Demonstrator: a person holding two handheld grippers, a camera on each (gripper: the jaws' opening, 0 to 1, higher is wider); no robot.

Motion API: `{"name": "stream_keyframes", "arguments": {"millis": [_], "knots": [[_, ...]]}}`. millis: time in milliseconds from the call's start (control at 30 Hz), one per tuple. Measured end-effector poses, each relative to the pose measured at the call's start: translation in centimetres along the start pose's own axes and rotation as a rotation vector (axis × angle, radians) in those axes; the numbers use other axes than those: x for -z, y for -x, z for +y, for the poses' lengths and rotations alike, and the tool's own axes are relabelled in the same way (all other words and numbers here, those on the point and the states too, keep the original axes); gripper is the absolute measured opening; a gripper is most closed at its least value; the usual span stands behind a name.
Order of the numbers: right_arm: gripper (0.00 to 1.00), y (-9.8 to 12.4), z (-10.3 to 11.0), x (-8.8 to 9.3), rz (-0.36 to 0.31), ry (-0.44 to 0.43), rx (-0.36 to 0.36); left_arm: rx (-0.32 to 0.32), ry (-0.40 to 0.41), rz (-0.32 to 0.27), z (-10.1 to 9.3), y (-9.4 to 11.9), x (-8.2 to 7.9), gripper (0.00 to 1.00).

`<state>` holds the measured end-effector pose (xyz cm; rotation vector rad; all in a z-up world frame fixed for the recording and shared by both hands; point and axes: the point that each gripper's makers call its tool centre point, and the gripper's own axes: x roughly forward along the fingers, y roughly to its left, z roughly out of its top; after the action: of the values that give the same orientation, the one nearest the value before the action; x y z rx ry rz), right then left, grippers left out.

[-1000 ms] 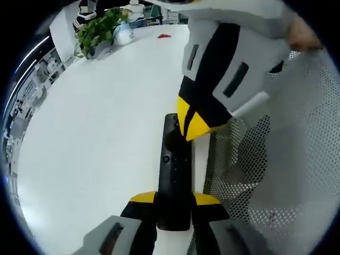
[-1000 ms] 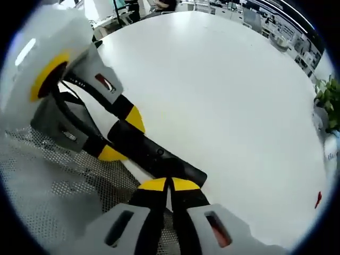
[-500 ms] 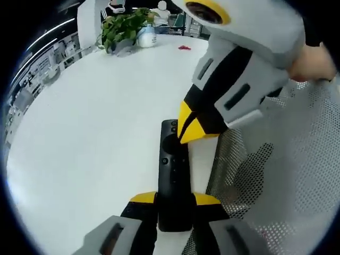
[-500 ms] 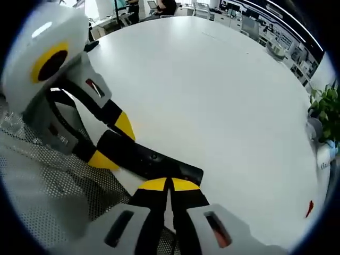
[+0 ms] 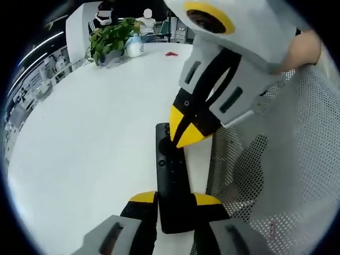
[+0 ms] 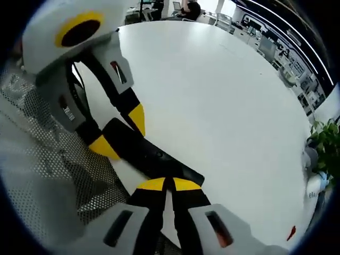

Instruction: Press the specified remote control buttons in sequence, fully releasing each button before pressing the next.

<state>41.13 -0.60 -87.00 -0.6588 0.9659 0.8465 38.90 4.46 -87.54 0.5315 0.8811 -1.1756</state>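
Left hand-held gripper [image 5: 174,201] is clamped on the near end of the black remote control [image 5: 171,175], one yellow-tipped jaw on each long side, holding it w/ button face up over the white bench [image 5: 90,133]. Right hand-held gripper [image 6: 166,184] has its jaws together, tips forming one blunt yellow point set on the far end of the remote, by the round button area (contact itself hidden under the tips, so can't tell if a button is pressed in or just touched). In the left gripper view that same point comes in from the upper right onto the remote's upper part.

Remote lies near the bench edge, beside a grey mesh surface [image 5: 276,175], prob. a chair back. Far across the bench: potted plant [image 5: 109,40], white bottle [image 5: 134,48] next to it, small red object [image 5: 171,53].

Judgement: step in hand is a button press. To do it well: keep the left grip firm so the remote doesn't tip, push straight down w/ the closed tips on one button only, then lift fully clear before moving to the next. Keep the remote in both views.
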Motion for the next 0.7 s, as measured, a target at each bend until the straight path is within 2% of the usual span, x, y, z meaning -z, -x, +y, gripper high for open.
{"name": "stream_keyframes", "arguments": {"millis": [100,333,500,567,700], "knots": [[0.02,0.01,-0.10,0.03,-0.014,-0.036,-0.013,0.005,0.001,0.001,-0.02,0.00,-0.01,0.24],[0.02,0.09,-0.08,-0.02,-0.023,-0.042,-0.034,0.024,0.006,0.002,0.13,-0.04,-0.10,0.24],[0.02,0.08,-0.09,-0.40,-0.017,0.015,-0.027,0.037,0.025,-0.007,0.11,0.05,-0.13,0.24],[0.06,-0.04,-0.23,-0.91,-0.044,0.000,-0.025,0.043,0.026,-0.009,0.13,0.09,-0.11,0.24],[0.05,-0.03,-0.29,-0.65,-0.042,-0.037,-0.043,0.046,0.017,-0.008,0.03,0.08,-0.08,0.24]]}}
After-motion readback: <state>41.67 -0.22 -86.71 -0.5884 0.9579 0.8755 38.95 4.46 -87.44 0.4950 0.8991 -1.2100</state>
